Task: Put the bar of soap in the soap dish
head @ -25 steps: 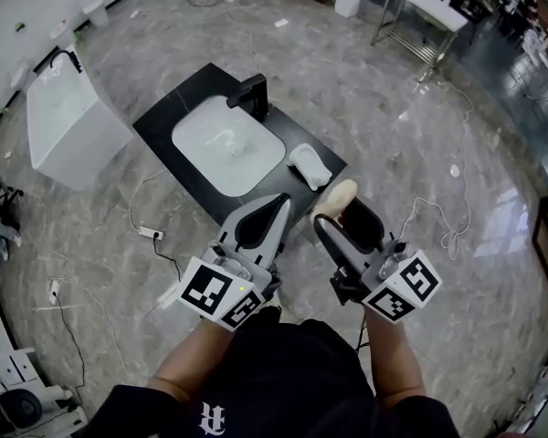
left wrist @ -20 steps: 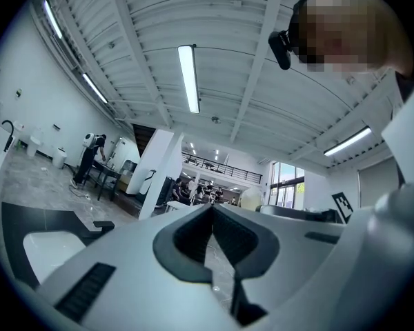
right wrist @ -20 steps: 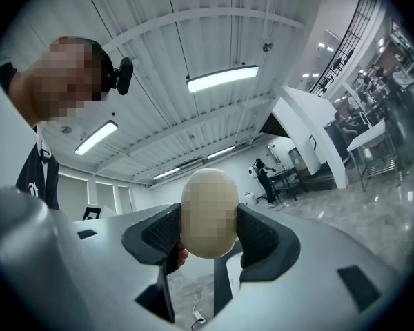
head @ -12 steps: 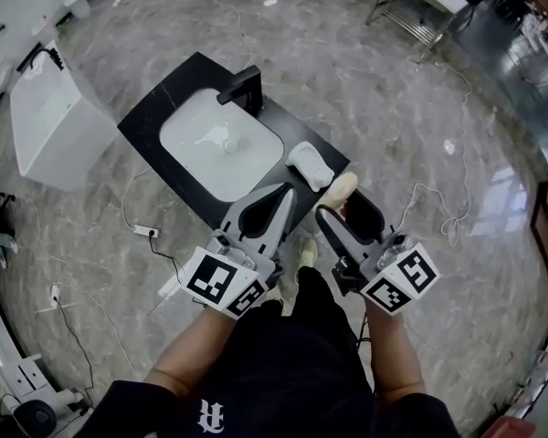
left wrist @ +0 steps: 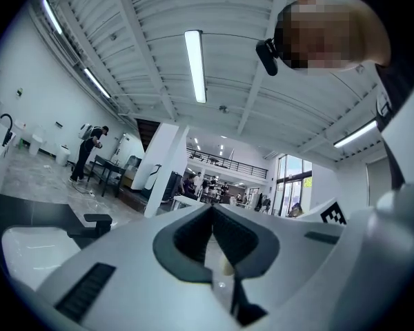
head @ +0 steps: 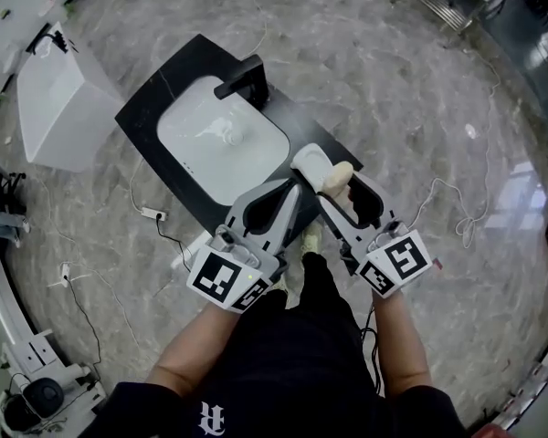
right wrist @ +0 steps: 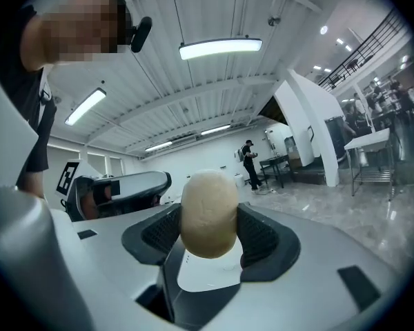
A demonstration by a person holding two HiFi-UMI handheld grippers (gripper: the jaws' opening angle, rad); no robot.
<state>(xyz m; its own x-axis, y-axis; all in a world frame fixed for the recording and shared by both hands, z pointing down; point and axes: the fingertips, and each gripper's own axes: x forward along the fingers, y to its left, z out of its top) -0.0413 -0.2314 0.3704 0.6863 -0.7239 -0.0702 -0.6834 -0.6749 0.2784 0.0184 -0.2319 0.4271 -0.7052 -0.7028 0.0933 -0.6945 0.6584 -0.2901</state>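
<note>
- Right gripper (head: 341, 186) is pinching the bar of soap (head: 339, 177) betw. its two jaws. Jaws are sitting only as far apart as the soap is wide, dark pads pressing on both sides, pale rounded end sticking out past the tips.
- Soap is hanging at the near-right end of the soap dish (head: 306, 161), overlapping its edge in the head view. Can't tell if it's touching the dish.
- White dish is lying on the black counter (head: 155, 108), just right of the sink basin (head: 221, 140).
- Left gripper (head: 290, 188) is hovering just beside the right one, jaws closed tip to tip w/ nothing in them, tips pointing at the counter near the dish.
- Black faucet (head: 243, 82) is standing at the far rim of the basin.
- White cabinet (head: 59, 99) is sitting on the marble floor (head: 420, 89) left of the counter, apart from it.
- Power strip (head: 152, 213) is lying on the floor by the counter's near-left side, w/ a cable trailing off it.
- Person is standing at the counter's near edge, both forearms reaching fwd.
</note>
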